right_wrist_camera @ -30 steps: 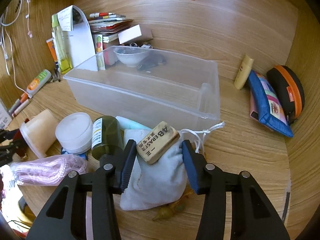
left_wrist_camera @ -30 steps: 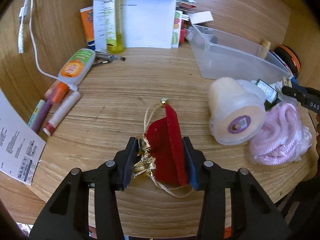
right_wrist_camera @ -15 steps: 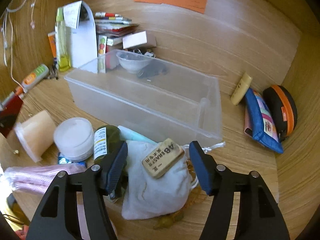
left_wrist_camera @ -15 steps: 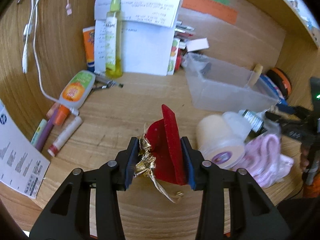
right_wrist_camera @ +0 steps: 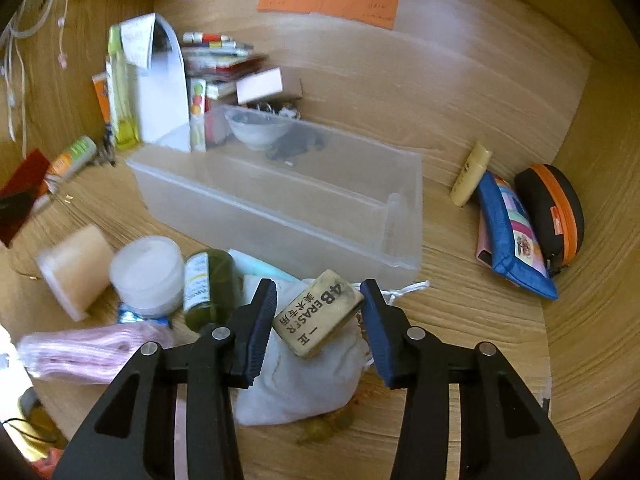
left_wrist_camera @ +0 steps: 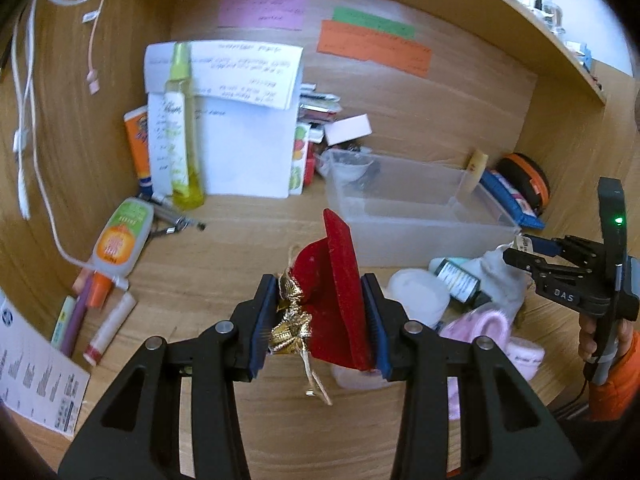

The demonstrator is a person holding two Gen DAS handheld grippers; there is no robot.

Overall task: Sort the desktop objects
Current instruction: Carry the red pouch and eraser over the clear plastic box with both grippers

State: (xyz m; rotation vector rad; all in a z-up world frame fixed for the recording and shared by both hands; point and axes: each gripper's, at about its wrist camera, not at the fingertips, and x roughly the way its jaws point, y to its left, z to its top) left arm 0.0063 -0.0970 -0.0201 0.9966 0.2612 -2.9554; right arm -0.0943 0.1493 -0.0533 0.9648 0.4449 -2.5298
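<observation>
L wrist view: left claw point(left_wrist_camera: 320, 322) clenched on the red velvet pouch point(left_wrist_camera: 332, 292), pads pressing both flat sides, gold tie cord point(left_wrist_camera: 294, 320) bunched vs the L pad and dangling below. Pouch is clear of the desk point(left_wrist_camera: 224, 248), so prob. mid-carry; grip across the flat faces keeps the soft fabric from slipping. The clear bin point(left_wrist_camera: 412, 208) sits just beyond and to the right, open top, likely drop spot. Room: bare desk strip between claw and bin; left side crowded w/ glue bottle point(left_wrist_camera: 120, 240), markers point(left_wrist_camera: 86, 304), white cable point(left_wrist_camera: 44, 208). Tall yellow-green bottle point(left_wrist_camera: 180, 132) and papers stand at the back wall, so not much room past the bin. Shelf edge overhead, top right, limits lift. Right claw point(left_wrist_camera: 524, 250) visible at the right edge, held by a hand in an orange sleeve.

R wrist view: right claw point(right_wrist_camera: 318, 314) closing around the 4B eraser point(right_wrist_camera: 318, 318), which lies tilted on top of the white cloth bag point(right_wrist_camera: 304, 376); small gaps show at both pads, so not gripped yet. Soft bag under it may give. Bin's near wall point(right_wrist_camera: 280, 216) is right ahead, rim to clear; small bowl point(right_wrist_camera: 258, 132) and a dark item already inside at the far end, near end free. Green bottle point(right_wrist_camera: 208, 288), white jar point(right_wrist_camera: 146, 270) close by L pad; blue pouch point(right_wrist_camera: 512, 232) and orange-trimmed case point(right_wrist_camera: 554, 212) well apart, right.
</observation>
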